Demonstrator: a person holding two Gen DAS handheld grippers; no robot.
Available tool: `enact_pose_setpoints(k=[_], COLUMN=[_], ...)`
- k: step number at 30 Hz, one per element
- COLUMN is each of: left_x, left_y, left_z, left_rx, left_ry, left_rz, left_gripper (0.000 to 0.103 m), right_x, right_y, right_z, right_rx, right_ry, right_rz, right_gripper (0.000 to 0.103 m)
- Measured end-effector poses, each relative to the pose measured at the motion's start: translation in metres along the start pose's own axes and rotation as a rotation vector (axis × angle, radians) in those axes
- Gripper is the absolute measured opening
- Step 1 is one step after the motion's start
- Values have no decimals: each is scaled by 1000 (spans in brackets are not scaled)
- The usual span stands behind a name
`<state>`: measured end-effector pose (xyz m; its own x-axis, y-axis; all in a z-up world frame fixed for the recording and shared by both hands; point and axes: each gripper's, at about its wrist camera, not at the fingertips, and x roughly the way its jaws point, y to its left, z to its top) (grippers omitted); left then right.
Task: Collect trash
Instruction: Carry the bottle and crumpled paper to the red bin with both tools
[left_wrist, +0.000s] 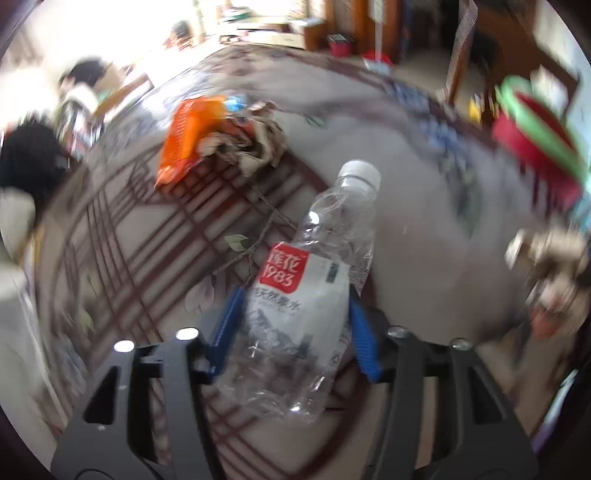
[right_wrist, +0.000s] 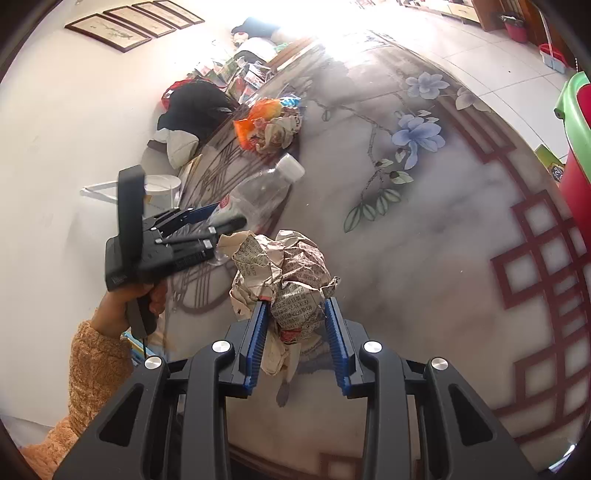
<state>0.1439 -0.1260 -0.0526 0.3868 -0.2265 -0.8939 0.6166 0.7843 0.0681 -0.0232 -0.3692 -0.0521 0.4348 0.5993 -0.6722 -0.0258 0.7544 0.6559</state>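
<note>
Left hand-held gripper (left_wrist: 295, 317) clamped on bottle (left_wrist: 314, 280), right hand-held gripper (right_wrist: 295, 325) clamped on paper wad (right_wrist: 291, 273), above surface (right_wrist: 461, 240).

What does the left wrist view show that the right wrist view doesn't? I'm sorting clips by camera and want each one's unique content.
Only the left wrist view shows the bottle's red and white label and the left claw closed on the plastic water bottle.

Only the right wrist view shows the right claw gripping a crumpled newspaper ball, the person's left hand, framed pictures and blue flowers on the tabletop.

Both show the bottle, the orange wrapper with crumpled paper, and the red and green bin.
</note>
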Motion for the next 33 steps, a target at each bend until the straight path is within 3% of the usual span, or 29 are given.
enact_pose_setpoints(k=[3, 8, 13, 19, 24, 33], left_x=[-4, -25, -68, -104, -120, -134], left_y=[8, -4, -28, -47, -52, -65], left_z=[-12, -26, -33, -68, -77, -81], left_rx=[-140, -210, -305, -463, -515, -522], left_ry=[-12, -56, -190, -314, -361, -389], left_rz=[-40, -18, 3, -5, -14, -23], left_gripper=[49, 48, 48, 48, 48, 48], right_x=[-3, -13, -29, -42, -45, -54], right_y=[2, 8, 14, 26, 34, 33], right_z=[-6, -16, -22, -28, -29, -29], right_rx=[7, -5, -28, -83, -110, -99], right_ry=[-12, -35, -83, -128, -149, -168], right_rz=[19, 30, 14, -23, -29, -15], right_gripper=[31, 31, 31, 31, 31, 31])
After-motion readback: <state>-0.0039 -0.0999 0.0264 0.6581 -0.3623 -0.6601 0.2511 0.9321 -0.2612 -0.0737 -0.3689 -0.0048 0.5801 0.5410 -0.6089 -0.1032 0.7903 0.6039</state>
